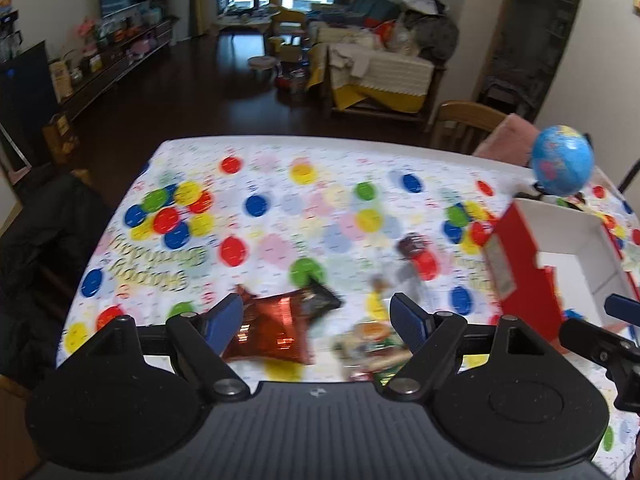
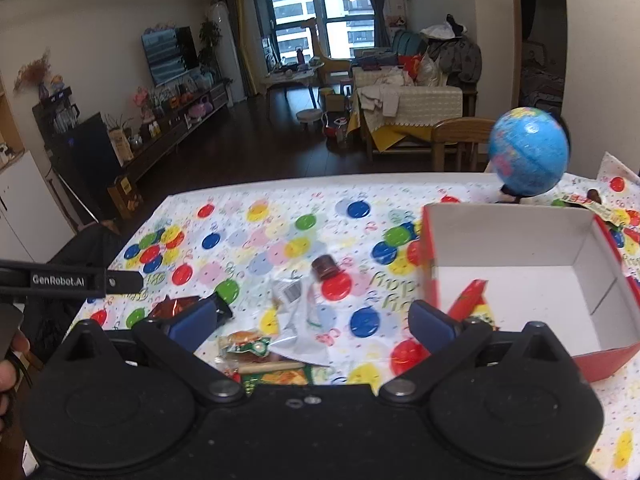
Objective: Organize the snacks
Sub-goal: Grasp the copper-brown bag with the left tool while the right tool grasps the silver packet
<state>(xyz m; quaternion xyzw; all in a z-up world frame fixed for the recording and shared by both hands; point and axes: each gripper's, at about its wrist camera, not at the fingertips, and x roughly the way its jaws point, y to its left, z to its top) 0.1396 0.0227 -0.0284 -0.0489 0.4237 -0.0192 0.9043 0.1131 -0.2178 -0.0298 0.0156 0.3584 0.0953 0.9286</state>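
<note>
Both tools gape empty: left tool lines up the red packet, probably bound for the box.

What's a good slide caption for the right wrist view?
Open right gripper over scattered snack packets, beside a red cardboard box holding one red-and-yellow snack packet.

Table w/ snacks, box

Snack pile blurred, partly behind gripper
</note>
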